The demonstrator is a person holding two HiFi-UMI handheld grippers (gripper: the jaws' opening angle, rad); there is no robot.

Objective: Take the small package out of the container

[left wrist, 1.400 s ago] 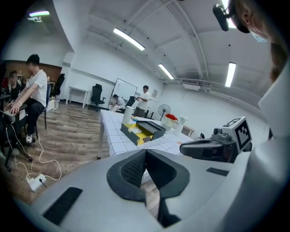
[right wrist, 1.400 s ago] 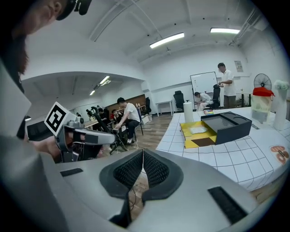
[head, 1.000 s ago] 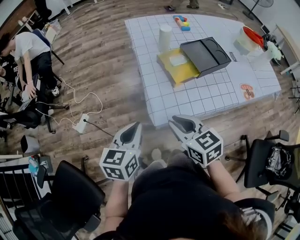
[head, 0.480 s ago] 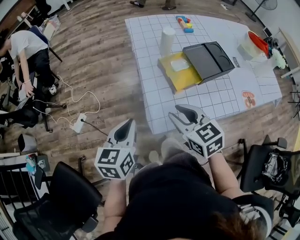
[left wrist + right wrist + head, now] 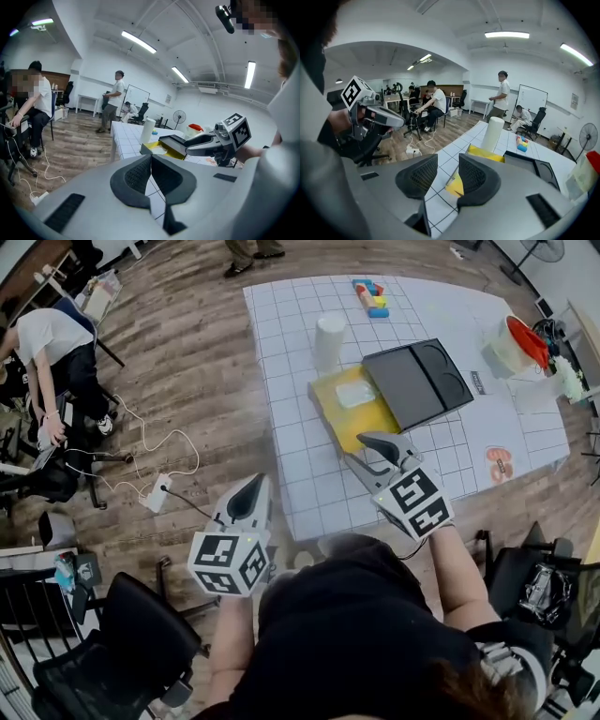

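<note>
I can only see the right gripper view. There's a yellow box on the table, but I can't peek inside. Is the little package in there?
Observer: Yes. The head view shows a small white package lying in the yellow container, toward its far end.
Operator: What's my other hand-held gripper doing?
Observer: In its own view, the left hand-held gripper has its jaws together with nothing between them.
Operator: Is it over the table?
Observer: No. From the head view, it seems to hang over the wooden floor, left of the table.
</note>
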